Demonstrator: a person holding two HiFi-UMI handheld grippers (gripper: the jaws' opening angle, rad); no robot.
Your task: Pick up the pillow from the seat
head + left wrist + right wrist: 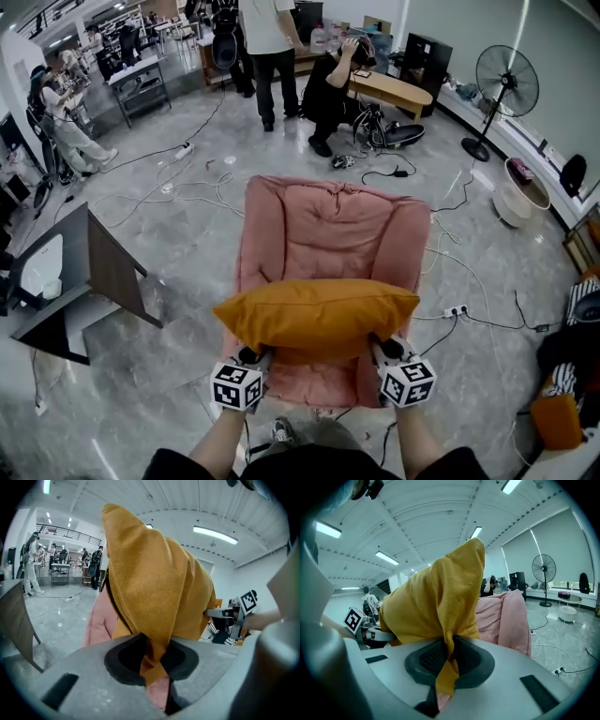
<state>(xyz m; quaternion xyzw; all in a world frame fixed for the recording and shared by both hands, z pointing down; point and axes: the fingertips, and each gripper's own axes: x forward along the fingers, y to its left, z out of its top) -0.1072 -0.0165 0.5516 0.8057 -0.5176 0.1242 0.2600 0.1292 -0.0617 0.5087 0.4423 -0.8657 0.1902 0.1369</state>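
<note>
An orange pillow (317, 315) hangs lifted above the pink padded seat (328, 234), held at both near corners. My left gripper (251, 357) is shut on the pillow's left corner, its fabric (152, 660) pinched between the jaws. My right gripper (386, 351) is shut on the right corner, where a fold of orange cloth (449, 665) is clamped between the jaws. The pillow (154, 578) fills much of the left gripper view, with the pink seat (101, 620) behind it. In the right gripper view the pillow (436, 597) hides part of the seat (506, 616).
A dark table (94, 267) stands to the seat's left. Cables and a power strip (457, 310) lie on the grey floor around it. A standing fan (504, 84) and a round basket (521, 192) are at the right. Several people (272, 56) are at the back.
</note>
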